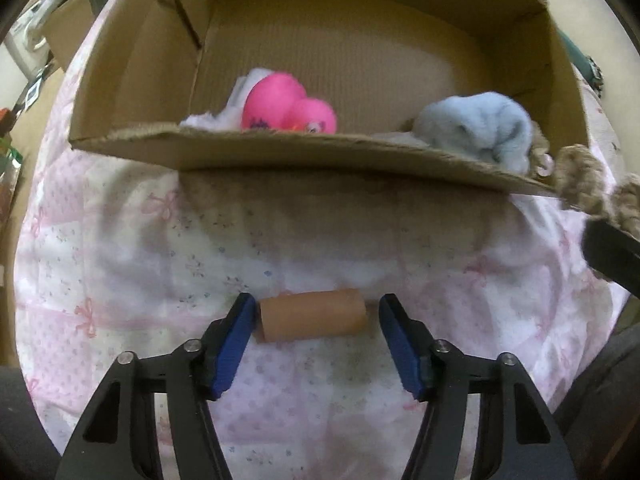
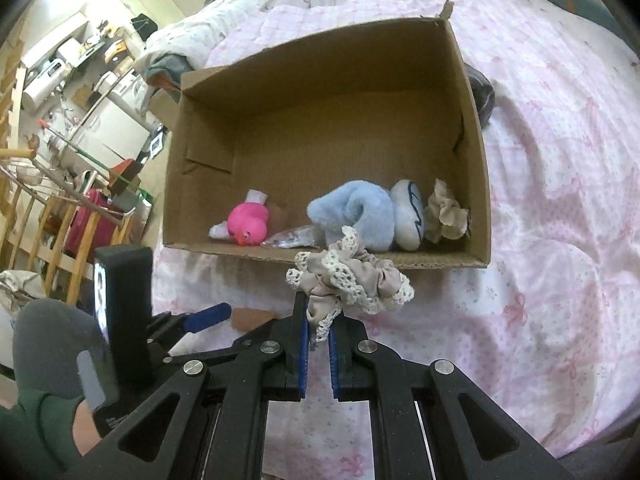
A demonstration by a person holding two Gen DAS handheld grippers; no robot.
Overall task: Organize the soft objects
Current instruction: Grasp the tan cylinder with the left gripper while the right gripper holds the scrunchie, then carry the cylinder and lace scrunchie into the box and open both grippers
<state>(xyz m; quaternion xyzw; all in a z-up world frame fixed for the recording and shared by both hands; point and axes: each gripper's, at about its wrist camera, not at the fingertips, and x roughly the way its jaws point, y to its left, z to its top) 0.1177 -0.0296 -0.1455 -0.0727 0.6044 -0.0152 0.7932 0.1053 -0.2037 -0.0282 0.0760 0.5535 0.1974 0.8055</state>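
The right tongs [image 2: 318, 344] are pinching a lace-trimmed scrunchie [image 2: 352, 280], jaws nearly closed on one fold while the rest of it is bunching up just in front of the box [image 2: 478, 184] near wall. The left tongs [image 1: 316, 328] are spread wide and holding nothing, and a tan roll [image 1: 314, 319] is lying on the quilt [image 1: 120, 264] between their fingertips; the left pad seems to be touching its end, the right pad standing just clear.

The box is sitting on the bed, already holding a pink duck [image 2: 248, 224], a blue plush [image 2: 356, 212], a white pouch [image 2: 408, 216] and a beige rag [image 2: 444, 216] along its near wall, with something clear and crinkly beside the duck.

The step in hand is probably carrying the scrunchie over the wall and letting it drop inside. Doing it well means lifting enough for the hanging lace to be clearing the cardboard edge, since a loop is likely to be snagging there, then moving past the items crowded against the near wall toward the bare floor further in. The release should be a full opening, as soft fabric tends to be clinging to the pads.

For the left side, the roll is looking light and easily crushed or rolled away, so the jaws should be closing gently and squarely on its two ends
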